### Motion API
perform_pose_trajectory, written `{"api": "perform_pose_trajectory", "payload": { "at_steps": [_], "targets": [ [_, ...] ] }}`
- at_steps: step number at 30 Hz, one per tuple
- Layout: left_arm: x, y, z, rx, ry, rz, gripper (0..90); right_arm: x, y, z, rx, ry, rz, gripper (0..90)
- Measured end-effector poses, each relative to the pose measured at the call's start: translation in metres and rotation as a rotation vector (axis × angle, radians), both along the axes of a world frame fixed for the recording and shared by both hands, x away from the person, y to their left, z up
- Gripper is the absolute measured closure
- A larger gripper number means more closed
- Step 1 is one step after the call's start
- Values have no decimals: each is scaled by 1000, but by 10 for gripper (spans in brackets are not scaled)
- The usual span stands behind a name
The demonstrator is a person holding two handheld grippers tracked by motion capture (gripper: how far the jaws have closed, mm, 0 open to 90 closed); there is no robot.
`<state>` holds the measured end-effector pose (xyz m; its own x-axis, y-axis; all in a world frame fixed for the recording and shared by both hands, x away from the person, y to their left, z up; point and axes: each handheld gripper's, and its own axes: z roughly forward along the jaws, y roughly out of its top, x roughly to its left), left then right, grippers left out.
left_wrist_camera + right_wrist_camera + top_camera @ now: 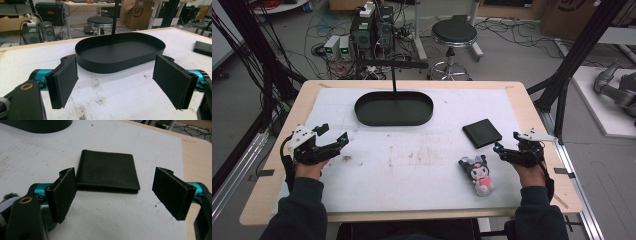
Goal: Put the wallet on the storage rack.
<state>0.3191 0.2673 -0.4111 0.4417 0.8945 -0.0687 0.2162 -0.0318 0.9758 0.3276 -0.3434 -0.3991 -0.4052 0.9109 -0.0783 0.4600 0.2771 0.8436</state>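
Note:
A black oval tray [362, 114] lies at the back middle of the white mat, and its wall [117, 65] faces my left gripper. A black leather wallet [482, 133] lies flat at the right. A dark-haired plush toy in pink [479, 173] lies nearer the front edge. My left gripper [334, 134] is held at the left of the mat, open and empty [115, 80], a short way from the tray. My right gripper [507, 142] sits at the right, open [115, 195], with the wallet [107, 171] just beyond its jaws. Plush fur [10, 196] shows at that view's lower left.
A thin black pole [393, 75] rises behind the tray. The mat's middle [412, 160] is stained and bare. Wooden table edges [537, 125] ring the mat. Beyond the table stand a stool [454, 34], computer boxes [372, 30] and floor cables. Black frame posts [582, 50] flank the sides.

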Motion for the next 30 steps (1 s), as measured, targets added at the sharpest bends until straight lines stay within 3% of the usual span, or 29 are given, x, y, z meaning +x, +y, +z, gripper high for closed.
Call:
{"api": "perform_pose_trajectory", "payload": {
  "at_steps": [13, 22, 28, 30],
  "targets": [
    [4, -4, -2, 6, 12, -1, 200, 2, -3, -4, 13, 18, -6, 199],
    [2, -1, -3, 7, 14, 3, 204, 5, 5, -5, -16, 15, 8, 200],
    [-1, -3, -4, 13, 26, -2, 206, 15, 18, -10, -62, 45, 15, 203],
    [-1, -3, -4, 16, 29, -4, 206, 27, 29, -16, -88, 81, 23, 209]
  ]
}}
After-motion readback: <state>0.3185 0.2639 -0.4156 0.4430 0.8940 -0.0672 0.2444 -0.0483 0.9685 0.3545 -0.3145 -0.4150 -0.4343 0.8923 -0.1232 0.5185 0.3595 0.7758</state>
